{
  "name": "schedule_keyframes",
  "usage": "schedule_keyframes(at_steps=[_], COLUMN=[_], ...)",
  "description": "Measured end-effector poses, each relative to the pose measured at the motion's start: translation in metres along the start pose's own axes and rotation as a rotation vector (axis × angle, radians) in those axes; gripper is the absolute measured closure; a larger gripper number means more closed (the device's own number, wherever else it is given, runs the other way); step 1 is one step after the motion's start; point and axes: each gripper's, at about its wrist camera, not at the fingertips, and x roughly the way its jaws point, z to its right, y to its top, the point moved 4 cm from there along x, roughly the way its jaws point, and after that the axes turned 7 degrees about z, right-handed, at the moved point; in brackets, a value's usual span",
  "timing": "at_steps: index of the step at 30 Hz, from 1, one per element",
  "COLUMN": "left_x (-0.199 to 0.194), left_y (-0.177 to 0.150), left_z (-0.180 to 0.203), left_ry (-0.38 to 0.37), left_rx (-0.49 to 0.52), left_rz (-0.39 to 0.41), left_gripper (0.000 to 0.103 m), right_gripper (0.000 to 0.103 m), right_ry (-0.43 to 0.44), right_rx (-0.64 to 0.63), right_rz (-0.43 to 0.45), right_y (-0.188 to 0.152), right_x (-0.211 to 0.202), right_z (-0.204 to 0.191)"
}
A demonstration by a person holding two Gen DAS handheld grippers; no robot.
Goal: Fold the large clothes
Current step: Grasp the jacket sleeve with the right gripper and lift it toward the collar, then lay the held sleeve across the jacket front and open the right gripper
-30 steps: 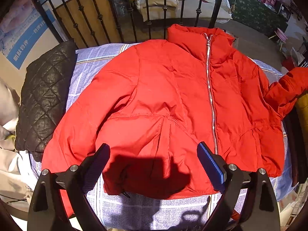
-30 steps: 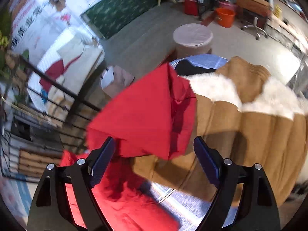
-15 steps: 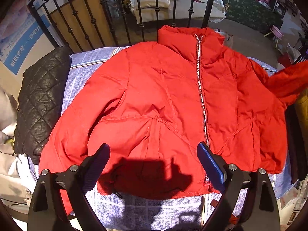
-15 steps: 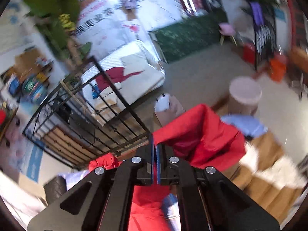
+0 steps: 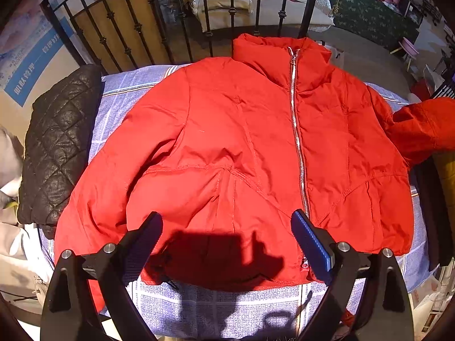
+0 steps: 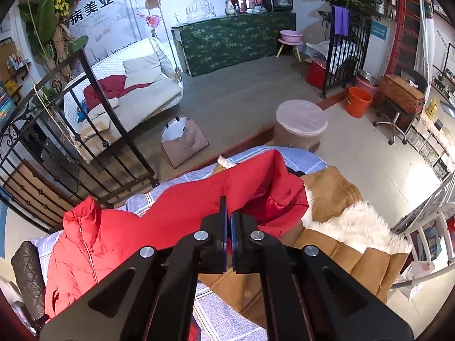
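The puffy red zip-up jacket (image 5: 241, 147) is lying face up and zipped on the blue checked bedsheet (image 5: 216, 309). The left gripper (image 5: 227, 244) hovers over its hem, fingers spread wide with nothing between them. The right gripper (image 6: 228, 227) has its fingers pinched tight on the jacket's sleeve (image 6: 227, 182), holding it up beside a tan fur-trimmed coat (image 6: 335, 233).

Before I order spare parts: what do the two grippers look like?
Both match. The left gripper and right gripper have matte black angular linkage arms with triangular cut-outs, silver round pivot bolts, and ribbed blue pads lining the jaws. No cables, markings or sleeves show.
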Motion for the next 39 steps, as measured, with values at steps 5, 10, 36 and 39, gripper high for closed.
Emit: schedule_keyframes(at_steps=[5,10,36,39], left_x=[-0.004,-0.006,-0.005,-0.002], left_y=[-0.003,-0.007,-0.032,-0.026], left_z=[-0.008,-0.020,-0.114,-0.111], left_ry=[0.003,0.009,0.109,0.109], left_rx=[-0.040,-0.079,-0.293,-0.280], left_rz=[0.008,0.012,0.010,0.011], left_gripper=[0.013,0.013,0.013,0.013], right_gripper=[0.101,0.101,0.101,0.099], right_ry=[0.095,0.297,0.539,0.498], right_rx=[-0.068,-0.172,-0.853,-0.956], right_rz=[0.037,0.038,-0.341,-0.316], right_y=[-0.003,-0.009,-0.315,-0.351], right_x=[-0.011,-0.020,0.046,0.057], right_z=[-0.064,-0.168,-0.525,-0.532])
